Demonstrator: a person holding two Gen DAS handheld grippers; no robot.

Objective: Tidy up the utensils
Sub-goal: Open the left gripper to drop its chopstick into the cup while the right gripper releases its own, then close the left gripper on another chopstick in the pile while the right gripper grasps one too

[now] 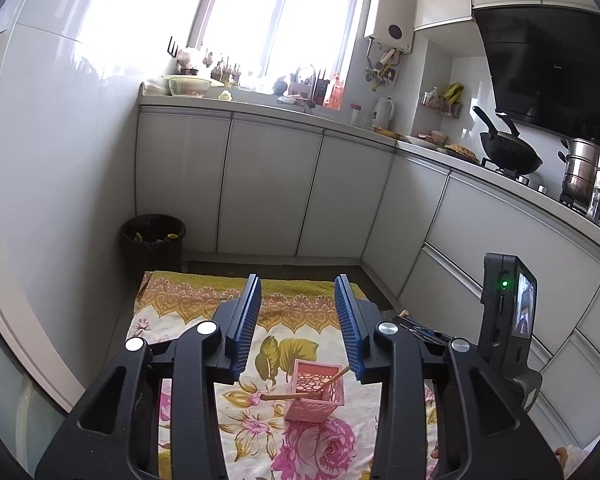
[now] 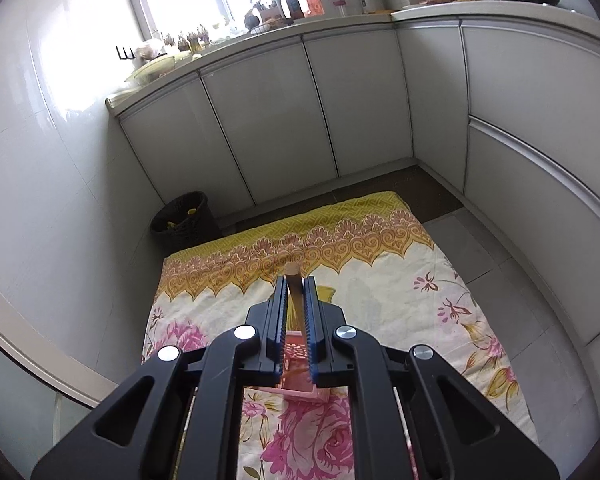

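Observation:
A pink slotted basket (image 1: 316, 396) stands on the flowered cloth (image 1: 204, 300), with a wooden stick (image 1: 300, 395) resting slanted in it. My left gripper (image 1: 298, 280) hovers above the basket, open, with nothing between its blue pads (image 1: 242, 332). In the right wrist view the same basket (image 2: 298, 354) shows low between the fingers of my right gripper (image 2: 295, 280). A wooden stick (image 2: 293, 288) stands upright between the narrowly parted pads, with a thin gap beside it. Its lower end is hidden.
Dark utensils (image 1: 420, 326) lie at the cloth's right edge. A black waste bin (image 1: 154, 240) stands in the far left corner. White cabinets (image 1: 268, 184) close off the back and right. A small camera unit (image 1: 508, 316) rises on the right.

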